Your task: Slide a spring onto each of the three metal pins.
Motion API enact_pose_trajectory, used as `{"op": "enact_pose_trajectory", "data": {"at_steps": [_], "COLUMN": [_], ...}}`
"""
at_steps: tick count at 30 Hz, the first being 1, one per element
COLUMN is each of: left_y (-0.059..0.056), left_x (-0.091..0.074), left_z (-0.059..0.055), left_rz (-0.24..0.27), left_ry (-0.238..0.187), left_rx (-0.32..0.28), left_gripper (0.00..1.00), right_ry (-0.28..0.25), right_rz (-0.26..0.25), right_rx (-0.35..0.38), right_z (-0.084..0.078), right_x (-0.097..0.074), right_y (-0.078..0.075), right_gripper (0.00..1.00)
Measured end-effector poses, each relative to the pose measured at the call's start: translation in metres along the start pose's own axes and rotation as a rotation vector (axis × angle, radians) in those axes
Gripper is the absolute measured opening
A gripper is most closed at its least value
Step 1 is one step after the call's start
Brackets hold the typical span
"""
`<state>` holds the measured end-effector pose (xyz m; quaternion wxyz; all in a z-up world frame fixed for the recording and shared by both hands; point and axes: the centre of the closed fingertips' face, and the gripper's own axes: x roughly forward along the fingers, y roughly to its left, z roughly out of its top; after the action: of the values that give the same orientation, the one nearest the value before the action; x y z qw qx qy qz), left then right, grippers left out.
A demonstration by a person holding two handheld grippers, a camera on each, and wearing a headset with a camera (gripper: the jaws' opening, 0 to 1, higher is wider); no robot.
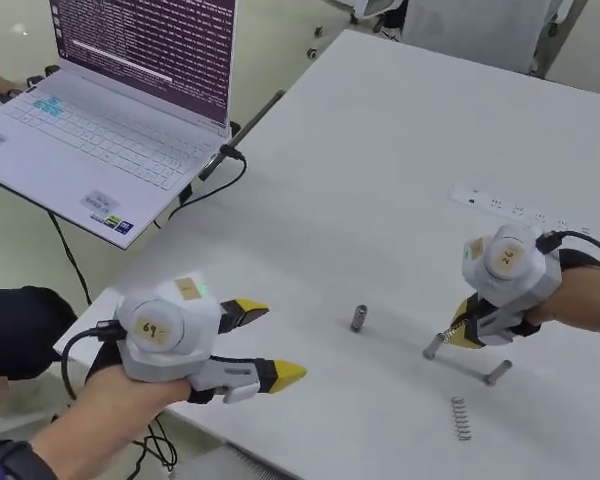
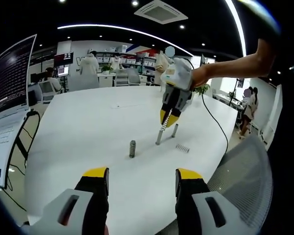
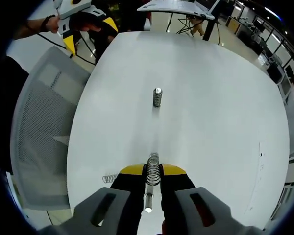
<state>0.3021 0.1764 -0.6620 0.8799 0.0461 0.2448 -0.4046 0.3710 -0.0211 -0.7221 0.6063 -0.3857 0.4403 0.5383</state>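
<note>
Your right gripper [image 3: 153, 172] is clenched on a spring [image 3: 152, 164], pinching it across its coils near the middle. The spring's long axis runs straight ahead between the jaws. Directly under it, in the same line, stands the pin [image 3: 147, 203] you are aiming at. In the left gripper view the spring's lower end meets that pin's tip, with spring and pin leaning along nearly one line. Whether the first coils have slipped over the tip is too small to tell. The move turns on keeping those two axes matched, so judge the push as straight down the pin, not sideways.

Just beside this pin, a little nearer you on the table [image 1: 380, 180], stands a second bare pin [image 1: 497, 373]. A loose spring [image 1: 460, 417] lies flat close by it. Both are on your right side, so that hand is the nearer one for them.

Farther along the jaws' line, well apart, the third pin [image 3: 157, 97] stands upright wearing its spring.

Farthest off, your left gripper [image 1: 283, 341] hovers at the table's near-left edge, jaws spread and carrying nothing.
</note>
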Motion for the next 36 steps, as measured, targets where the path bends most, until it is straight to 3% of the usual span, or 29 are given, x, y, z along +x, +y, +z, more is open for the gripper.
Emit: {"op": "enact_pose_trajectory", "data": {"at_steps": [21,36], "left_y": [-0.001,0.000], "left_x": [-0.004,-0.002], "left_z": [-0.002,-0.004], "left_rz": [0.008,0.008], "left_ry": [0.001,0.000], "left_rx": [-0.010,-0.019], "left_gripper": [0.49,0.48], "right_ry": [0.061,0.133], "right_rz": [0.015,0.020], "right_rx": [-0.046,-0.102], "right_z": [-0.002,-0.001], "right_x": [0.010,0.016], "right_y": [-0.003,-0.001], "right_gripper": [0.09,0.09]}}
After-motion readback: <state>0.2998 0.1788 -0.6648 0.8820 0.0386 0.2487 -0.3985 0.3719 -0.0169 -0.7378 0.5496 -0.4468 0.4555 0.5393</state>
